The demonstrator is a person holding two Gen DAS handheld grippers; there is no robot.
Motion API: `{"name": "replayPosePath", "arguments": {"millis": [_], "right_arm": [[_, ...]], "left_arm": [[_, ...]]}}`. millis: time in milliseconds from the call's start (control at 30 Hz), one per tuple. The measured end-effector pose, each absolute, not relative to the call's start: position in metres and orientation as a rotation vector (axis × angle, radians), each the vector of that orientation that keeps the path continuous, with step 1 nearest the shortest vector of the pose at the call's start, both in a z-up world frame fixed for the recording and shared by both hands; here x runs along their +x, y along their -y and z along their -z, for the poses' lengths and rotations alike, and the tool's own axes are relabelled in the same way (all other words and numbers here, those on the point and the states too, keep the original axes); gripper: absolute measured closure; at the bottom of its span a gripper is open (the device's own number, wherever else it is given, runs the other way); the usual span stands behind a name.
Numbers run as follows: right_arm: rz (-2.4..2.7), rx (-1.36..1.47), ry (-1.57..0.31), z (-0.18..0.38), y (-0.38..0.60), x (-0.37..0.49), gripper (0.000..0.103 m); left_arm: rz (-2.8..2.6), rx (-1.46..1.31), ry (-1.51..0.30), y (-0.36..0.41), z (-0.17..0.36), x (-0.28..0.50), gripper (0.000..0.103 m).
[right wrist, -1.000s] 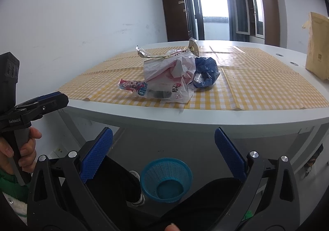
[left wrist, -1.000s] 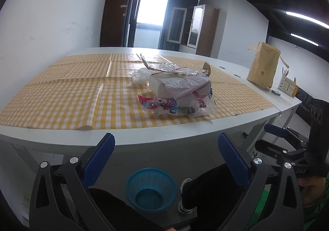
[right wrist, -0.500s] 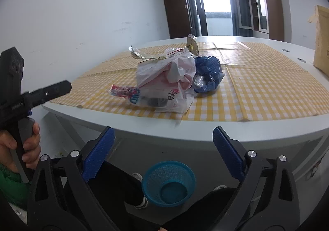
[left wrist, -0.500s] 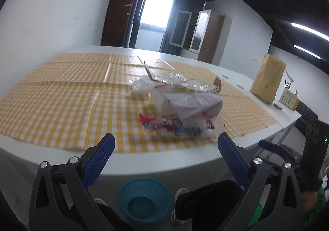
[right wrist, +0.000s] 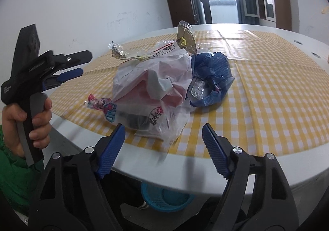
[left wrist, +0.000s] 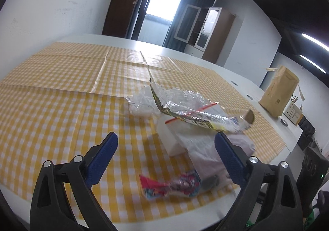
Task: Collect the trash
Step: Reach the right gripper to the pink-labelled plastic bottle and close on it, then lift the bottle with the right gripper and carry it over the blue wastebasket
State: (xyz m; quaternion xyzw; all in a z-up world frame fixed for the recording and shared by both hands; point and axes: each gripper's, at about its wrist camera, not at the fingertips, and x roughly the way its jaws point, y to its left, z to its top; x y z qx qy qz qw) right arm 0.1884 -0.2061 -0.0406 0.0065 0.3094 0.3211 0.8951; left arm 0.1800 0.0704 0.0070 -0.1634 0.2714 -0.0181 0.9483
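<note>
Two grippers are in view above a white table (right wrist: 273,161) covered with a yellow checked cloth (left wrist: 51,95).

Left side: the left gripper (left wrist: 166,144) is gripped by a hand (right wrist: 26,121) with a green sleeve (right wrist: 14,181). Its jaws stand wide and are closing. In the left wrist view the near part of the trash heap appears between the blue pads, but the pads press on nothing. A pink and blue candy wrapper (left wrist: 170,186) lies flat on the cloth at the near edge of the heap, below the gripper's line.

Centre: the heap consists of a crumpled white and pink plastic bag (right wrist: 152,82) resting on a clear printed bag (right wrist: 156,119). A crinkled silver foil wrapper (left wrist: 197,115) lies across the top of the heap, with one end raised (right wrist: 185,37). A clear crumpled film (left wrist: 144,101) sits on the cloth touching the far side of the heap. A blue crumpled bag (right wrist: 211,78) touches the right side of the heap.

Right side: the right gripper (right wrist: 163,138) points at the near edge of the clear bag. Its jaws are partly spread and closing; the bag's edge lies between them, untouched by the pads. A blue mesh basket (right wrist: 166,200) stands on the floor below the table edge. A brown paper bag (left wrist: 279,95) stands upright on the bare table, well apart from the heap.
</note>
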Motion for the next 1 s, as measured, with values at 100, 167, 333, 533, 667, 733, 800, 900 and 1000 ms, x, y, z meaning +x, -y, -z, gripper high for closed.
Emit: {"name": "replayPosePath", "arguments": {"millis": [100, 167, 333, 533, 667, 733, 800, 900, 1000], "right_arm": [[-0.661, 0.011, -0.658, 0.043, 0.201, 0.200, 0.042], [-0.679, 0.013, -0.673, 0.045, 0.198, 0.205, 0.046], [-0.715, 0.011, -0.717, 0.051, 0.190, 0.211, 0.055], [-0.711, -0.015, -0.718, 0.053, 0.186, 0.205, 0.081], [-0.712, -0.025, -0.699, 0.050, 0.186, 0.191, 0.092], [-0.720, -0.022, -0.682, 0.045, 0.190, 0.182, 0.096], [-0.730, -0.022, -0.660, 0.039, 0.192, 0.171, 0.096], [-0.730, -0.014, -0.632, 0.032, 0.197, 0.154, 0.097], [-0.726, -0.011, -0.617, 0.028, 0.200, 0.139, 0.097]], "left_arm": [[0.040, -0.344, -0.573, -0.074, -0.008, 0.199, 0.018], [0.046, -0.352, -0.582, -0.078, -0.010, 0.211, 0.022], [0.072, -0.413, -0.644, -0.085, -0.002, 0.241, 0.039], [0.090, -0.393, -0.669, -0.083, 0.003, 0.261, 0.095], [0.077, -0.382, -0.607, -0.080, -0.006, 0.248, 0.099], [0.050, -0.365, -0.555, -0.077, -0.016, 0.236, 0.099], [0.033, -0.354, -0.504, -0.077, -0.027, 0.222, 0.099], [0.015, -0.355, -0.434, -0.081, -0.044, 0.200, 0.099], [0.010, -0.370, -0.390, -0.084, -0.058, 0.176, 0.099]]}}
